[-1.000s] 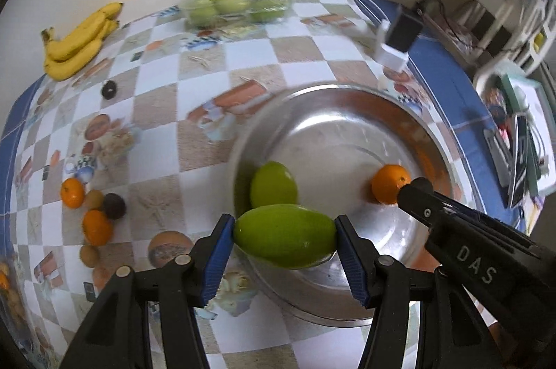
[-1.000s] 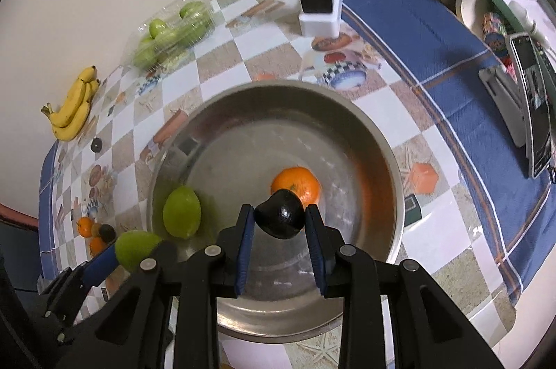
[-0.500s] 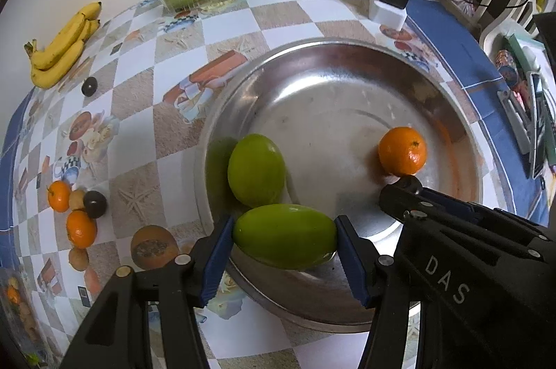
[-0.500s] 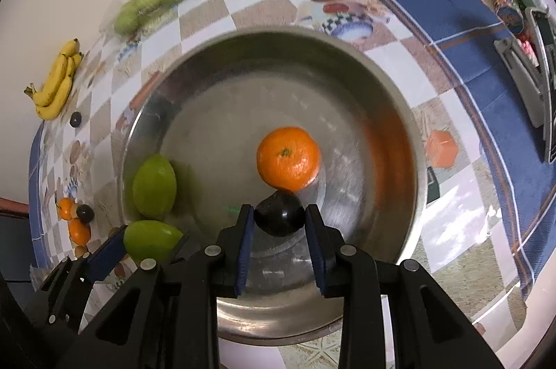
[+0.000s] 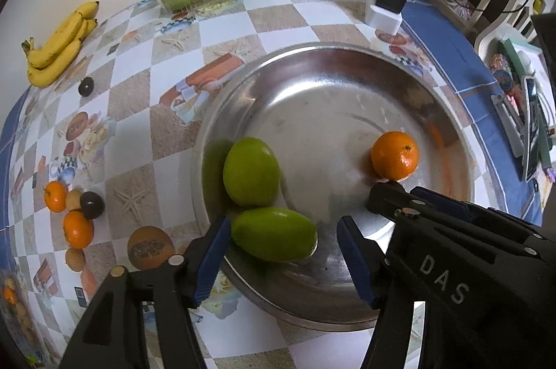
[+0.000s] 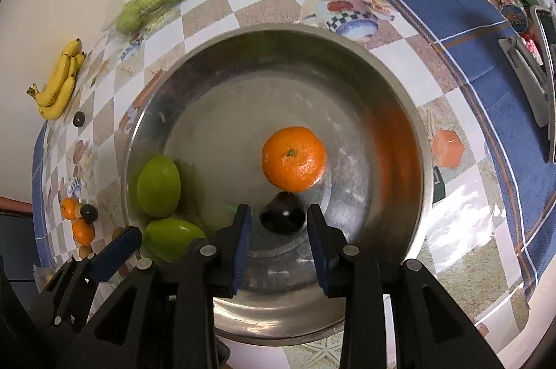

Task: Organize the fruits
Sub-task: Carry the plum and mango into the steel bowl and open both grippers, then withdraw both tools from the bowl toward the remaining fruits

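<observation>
Left gripper [image 5: 283,251] jaws just opening, green mango [image 5: 274,234] released beside another inside steel bowl [image 5: 448,112]. Right gripper [image 6: 279,224] spread, dark plum [image 6: 283,218] loose by the mandarin [image 6: 293,157]. Release step; next, lift clear, fetch table fruit.

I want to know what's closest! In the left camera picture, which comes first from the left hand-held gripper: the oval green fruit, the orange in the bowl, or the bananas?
From the left hand-held gripper, nearest first:
1. Oval green fruit, between its jaws in the bowl, right pad clear of it.
2. Orange, across the bowl, to the right.
3. Bananas, far left by the wall.
</observation>
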Motion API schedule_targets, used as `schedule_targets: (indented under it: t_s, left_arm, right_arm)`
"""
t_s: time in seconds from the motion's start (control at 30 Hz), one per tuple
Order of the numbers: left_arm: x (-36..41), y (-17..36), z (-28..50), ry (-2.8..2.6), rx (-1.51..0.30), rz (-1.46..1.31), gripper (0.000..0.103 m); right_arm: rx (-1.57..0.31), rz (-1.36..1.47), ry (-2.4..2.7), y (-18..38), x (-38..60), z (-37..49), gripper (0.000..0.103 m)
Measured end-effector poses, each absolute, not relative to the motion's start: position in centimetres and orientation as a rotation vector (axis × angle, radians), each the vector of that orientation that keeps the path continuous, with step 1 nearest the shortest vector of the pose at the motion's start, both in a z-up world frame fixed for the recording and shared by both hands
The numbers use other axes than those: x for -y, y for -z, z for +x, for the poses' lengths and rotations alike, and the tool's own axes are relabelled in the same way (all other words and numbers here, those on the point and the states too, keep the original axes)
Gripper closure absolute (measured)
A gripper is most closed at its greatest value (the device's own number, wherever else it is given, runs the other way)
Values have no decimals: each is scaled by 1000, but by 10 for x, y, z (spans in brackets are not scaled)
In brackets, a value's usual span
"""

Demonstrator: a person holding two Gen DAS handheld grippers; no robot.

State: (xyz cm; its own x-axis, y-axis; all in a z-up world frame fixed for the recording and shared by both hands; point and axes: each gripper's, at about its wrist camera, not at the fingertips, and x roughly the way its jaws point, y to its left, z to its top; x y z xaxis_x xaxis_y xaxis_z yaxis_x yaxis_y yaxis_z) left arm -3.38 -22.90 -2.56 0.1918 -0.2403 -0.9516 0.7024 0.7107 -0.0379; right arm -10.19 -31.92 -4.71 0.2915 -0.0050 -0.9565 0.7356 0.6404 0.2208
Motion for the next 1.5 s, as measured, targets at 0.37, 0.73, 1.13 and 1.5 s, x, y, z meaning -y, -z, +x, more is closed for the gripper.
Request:
schedule_targets:
  t_s: [0.37,0.73,1.13,1.5]
  left_arm:
    - [212,12,-17,650,-1201,398,36]
    - [165,6,21,468,-1210,233,36]
    - [126,-5,42,374,-1194,114,36]
    - [122,7,46,315,-1235,147,22]
  right_arm:
    - [-1110,738,565,19,321,-104,69]
    - [-1119,736,560,20,320,-102,69]
    - [-1124,703,538,17,313,-97,69]
    - [-1127,667,519,20,310,-91,30]
